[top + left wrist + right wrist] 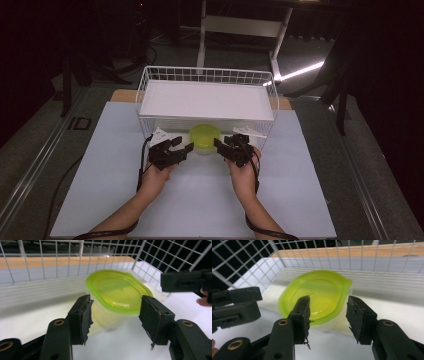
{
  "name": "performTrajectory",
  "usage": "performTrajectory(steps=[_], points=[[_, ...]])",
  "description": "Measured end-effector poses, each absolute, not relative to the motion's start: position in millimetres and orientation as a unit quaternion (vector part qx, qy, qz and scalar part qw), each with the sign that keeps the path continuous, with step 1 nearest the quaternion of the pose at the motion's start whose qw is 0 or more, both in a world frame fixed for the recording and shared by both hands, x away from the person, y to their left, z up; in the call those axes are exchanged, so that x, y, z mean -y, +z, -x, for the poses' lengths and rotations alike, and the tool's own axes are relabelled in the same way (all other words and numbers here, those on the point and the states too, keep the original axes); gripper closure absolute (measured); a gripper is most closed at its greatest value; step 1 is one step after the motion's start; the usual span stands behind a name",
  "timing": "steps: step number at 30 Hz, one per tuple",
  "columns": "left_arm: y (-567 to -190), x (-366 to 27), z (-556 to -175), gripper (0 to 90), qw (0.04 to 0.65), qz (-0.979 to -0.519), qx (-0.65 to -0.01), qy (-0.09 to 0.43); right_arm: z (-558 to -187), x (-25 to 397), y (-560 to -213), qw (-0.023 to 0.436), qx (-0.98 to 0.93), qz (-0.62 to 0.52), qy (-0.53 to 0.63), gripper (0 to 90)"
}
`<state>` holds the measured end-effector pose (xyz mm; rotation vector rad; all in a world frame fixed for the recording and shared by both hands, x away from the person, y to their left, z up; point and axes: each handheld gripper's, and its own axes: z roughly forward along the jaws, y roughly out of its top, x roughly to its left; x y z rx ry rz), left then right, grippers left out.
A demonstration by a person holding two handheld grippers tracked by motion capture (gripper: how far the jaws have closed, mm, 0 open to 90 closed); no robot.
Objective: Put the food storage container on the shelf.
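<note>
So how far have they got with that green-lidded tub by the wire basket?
Done: both grippers, left and right, flank the green-lidded tub at the wire rack's open front. In hand: each gripper's jaws stand open around the tub's edge, not visibly clamped. Left: closing on it and moving it; where to isn't shown.

- Container [110,315]: clear plastic; lid [117,291] glossy translucent green.
- Basket [150,80]: white coated wire.
- Gripper pads [359,317]: matt black, frayed and rough.
- Bench [200,200]: smooth matt white.

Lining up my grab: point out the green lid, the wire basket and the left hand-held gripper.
green lid [116,291]: left gripper view, lid's top centre.
wire basket [207,75]: high view, back wall.
left hand-held gripper [181,146]: high view, between fingertips.
</note>
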<state>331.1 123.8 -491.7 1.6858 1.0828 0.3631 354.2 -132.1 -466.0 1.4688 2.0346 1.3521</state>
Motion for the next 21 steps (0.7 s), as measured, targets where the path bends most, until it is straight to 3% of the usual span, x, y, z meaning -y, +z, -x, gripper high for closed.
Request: performTrajectory(steps=[6,10,13,19,21], points=[[-481.5,-129.5,-310.4,40.4,0.511,-0.73,-0.434,0.131,-335.6,129.4,-466.0,0.131,-0.713,-0.495,0.478,53.5],[-475.2,-138.4,-295.3,32.0,0.515,-0.727,-0.439,0.116,-325.2,127.3,-468.8,0.132,-0.718,-0.486,0.48,54.3],[-473.0,-145.6,-284.5,19.9,0.525,-0.734,-0.419,0.1,-320.8,125.7,-472.1,0.129,-0.723,-0.484,0.476,55.3],[-471.9,-158.2,-261.5,14.3,0.53,-0.742,-0.402,0.085,-316.8,122.6,-480.0,0.137,-0.735,-0.488,0.451,67.6],[-473.7,-161.5,-254.0,6.3,0.528,-0.746,-0.397,0.079,-317.1,121.8,-483.2,0.136,-0.738,-0.489,0.444,74.5]])
